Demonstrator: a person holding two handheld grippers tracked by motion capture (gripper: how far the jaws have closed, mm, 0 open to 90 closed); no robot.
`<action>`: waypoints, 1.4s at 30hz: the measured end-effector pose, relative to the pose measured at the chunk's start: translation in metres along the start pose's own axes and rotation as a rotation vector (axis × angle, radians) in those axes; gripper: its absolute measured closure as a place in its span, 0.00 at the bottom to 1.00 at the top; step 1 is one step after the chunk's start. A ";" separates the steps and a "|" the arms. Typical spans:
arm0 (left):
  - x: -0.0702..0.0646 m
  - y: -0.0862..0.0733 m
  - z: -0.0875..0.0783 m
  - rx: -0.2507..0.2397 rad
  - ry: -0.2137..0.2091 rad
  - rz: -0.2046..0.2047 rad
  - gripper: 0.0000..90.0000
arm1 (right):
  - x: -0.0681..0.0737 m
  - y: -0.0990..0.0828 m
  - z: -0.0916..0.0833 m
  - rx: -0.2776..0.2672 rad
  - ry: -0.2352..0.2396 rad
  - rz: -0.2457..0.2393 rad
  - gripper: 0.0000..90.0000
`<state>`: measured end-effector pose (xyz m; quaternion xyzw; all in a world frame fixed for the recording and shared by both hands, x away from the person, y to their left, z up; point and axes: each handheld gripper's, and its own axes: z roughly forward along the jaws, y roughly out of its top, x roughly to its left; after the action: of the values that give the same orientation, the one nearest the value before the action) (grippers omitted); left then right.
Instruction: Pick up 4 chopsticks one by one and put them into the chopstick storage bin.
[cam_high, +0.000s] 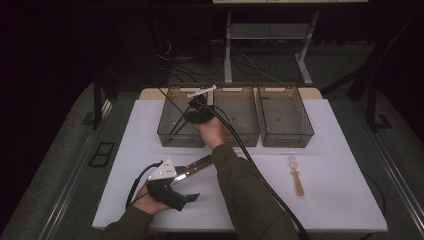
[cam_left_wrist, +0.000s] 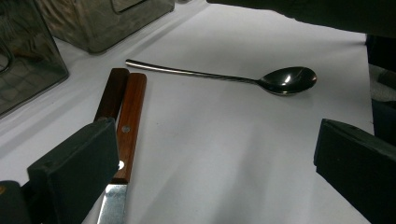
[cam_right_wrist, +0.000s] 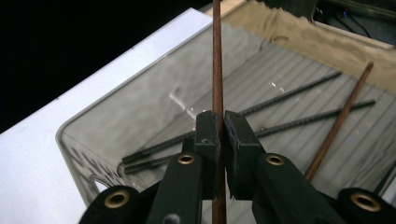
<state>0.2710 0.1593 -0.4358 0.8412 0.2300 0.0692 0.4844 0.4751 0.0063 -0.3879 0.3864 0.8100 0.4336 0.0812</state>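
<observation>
The left tongs (cam_high: 187, 199) are rested low on the white worktop (cam_high: 340, 200), their jaws spread wide with nothing between them. Just beyond the left jaw a knife (cam_left_wrist: 122, 140) with a wooden handle is seen lying flat, blade towards the tongs. Farther ahead, and well apart from the jaws, a metal spoon (cam_left_wrist: 224, 77) is laid across the worktop.

The right tongs (cam_right_wrist: 222, 135) are held over the leftmost of three clear bins (cam_high: 182, 117), with the jaws drawn close on a brown wooden chopstick (cam_right_wrist: 217, 60), which stands nearly upright between the pads and passes below them. Whether the pads press hard cannot be told; the stick looks loosely gripped. Beneath the tongs, on the ribbed bin floor, two dark chopsticks (cam_right_wrist: 289, 109) and, to the right, a second brown chopstick (cam_right_wrist: 338, 121) are already lying. Further right of the right tongs, a wooden spoon (cam_high: 297, 177) is left on the worktop before the bins.

The step in hand is judged to be the placing of the stick in that bin. It would be done well if the lower tip were brought down near the floor and the stick tilted along the bin's length before the jaws are parted, so that it is laid beside its mate rather than dropped on end, from which it could bounce or lean over the rim.
</observation>
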 end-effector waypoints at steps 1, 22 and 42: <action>0.000 0.000 0.000 0.000 -0.001 0.000 0.00 | 0.001 0.001 -0.001 -0.004 -0.002 -0.002 0.81; -0.001 0.001 0.000 0.005 0.003 0.018 0.00 | -0.007 -0.010 -0.048 -0.006 0.041 -0.042 0.53; -0.001 0.000 0.001 -0.003 0.004 -0.004 0.00 | -0.034 -0.050 -0.117 -0.055 0.042 -0.089 0.33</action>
<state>0.2703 0.1580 -0.4361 0.8398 0.2325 0.0706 0.4855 0.4155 -0.1086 -0.3614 0.3384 0.8158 0.4595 0.0942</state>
